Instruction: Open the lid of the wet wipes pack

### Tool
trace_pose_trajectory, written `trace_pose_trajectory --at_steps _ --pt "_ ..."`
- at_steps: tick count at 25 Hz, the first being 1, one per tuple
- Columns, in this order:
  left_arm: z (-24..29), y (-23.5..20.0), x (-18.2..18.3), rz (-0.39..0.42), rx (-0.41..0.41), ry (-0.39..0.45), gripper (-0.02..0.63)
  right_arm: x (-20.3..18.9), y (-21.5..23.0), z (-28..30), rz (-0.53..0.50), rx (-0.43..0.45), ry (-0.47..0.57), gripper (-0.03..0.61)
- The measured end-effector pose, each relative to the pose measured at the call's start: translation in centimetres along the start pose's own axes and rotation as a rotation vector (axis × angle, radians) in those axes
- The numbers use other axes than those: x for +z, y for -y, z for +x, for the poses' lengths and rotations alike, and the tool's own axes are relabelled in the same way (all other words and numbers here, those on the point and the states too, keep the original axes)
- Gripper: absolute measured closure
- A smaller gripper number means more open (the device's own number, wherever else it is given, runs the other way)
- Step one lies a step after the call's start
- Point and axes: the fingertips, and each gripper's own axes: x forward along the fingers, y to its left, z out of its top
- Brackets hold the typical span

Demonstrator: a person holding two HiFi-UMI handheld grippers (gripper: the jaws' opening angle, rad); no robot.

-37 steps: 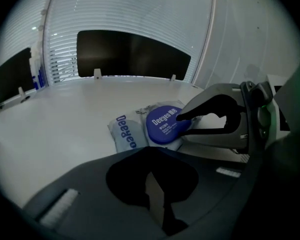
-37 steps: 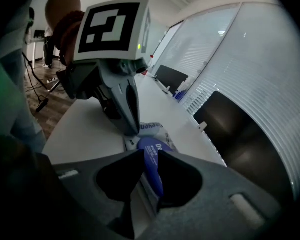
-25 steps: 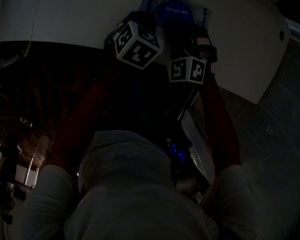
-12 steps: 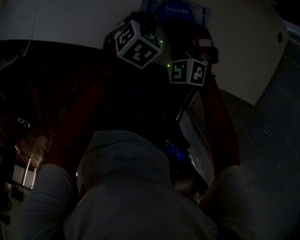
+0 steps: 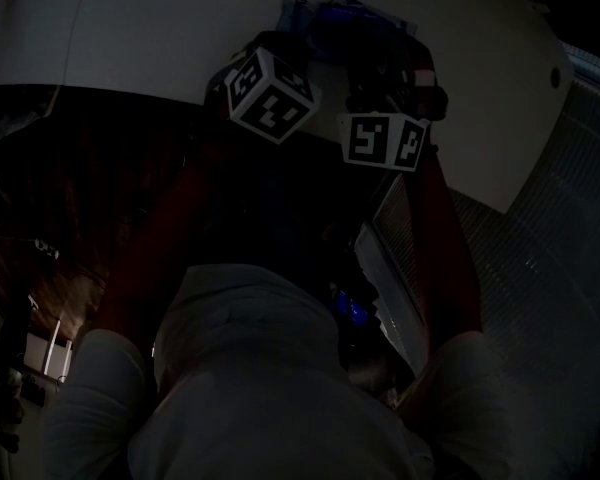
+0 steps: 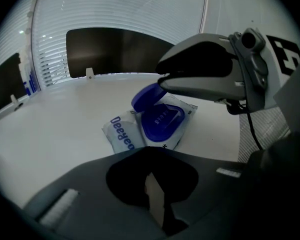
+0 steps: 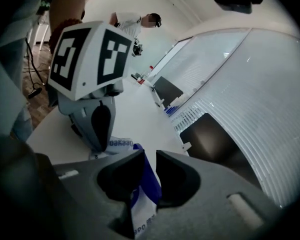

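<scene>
Wet wipes pack (image 6: pixel 124 134) lies flat on the white worktop (image 6: pixel 50 134), set back from the near edge, with the far edge and slatted blinds (image 6: pixel 140 14) behind it. White wrapper, blue print.

Blue lid (image 6: pixel 146 97) is up, hinged away from the blue ring on the pack's top face and tilted steeply.

Right gripper (image 7: pixel 149 156): jaws closed on the lid's free edge, blue plastic pinched between the two dark pads. It reaches in over the pack from the right-hand side.

Left gripper (image 6: pixel 152 184): jaws drawn together, nothing held, only a pale sliver showing at the seam. Its tip sits at the pack's printed end. From the right gripper view it looks to be bearing on the wrapper, but the contact itself is hidden.

Head view is very dark. Both marker cubes sit close together above the near edge, and the pack is a dim blue patch just beyond them.
</scene>
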Motion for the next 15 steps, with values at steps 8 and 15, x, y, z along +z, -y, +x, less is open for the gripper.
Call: trace_pose_trajectory --at_steps 8,15 --pt "0.1 0.0 0.1 -0.028 -0.019 0.0 0.612 0.1 3.6 3.0 -0.016 -0.063 0.019 0.505" --pt "0.2 0.1 0.1 -0.041 -0.026 0.004 0.612 -2.0 4.9 6.2 -0.026 -0.044 -0.008 0.505"
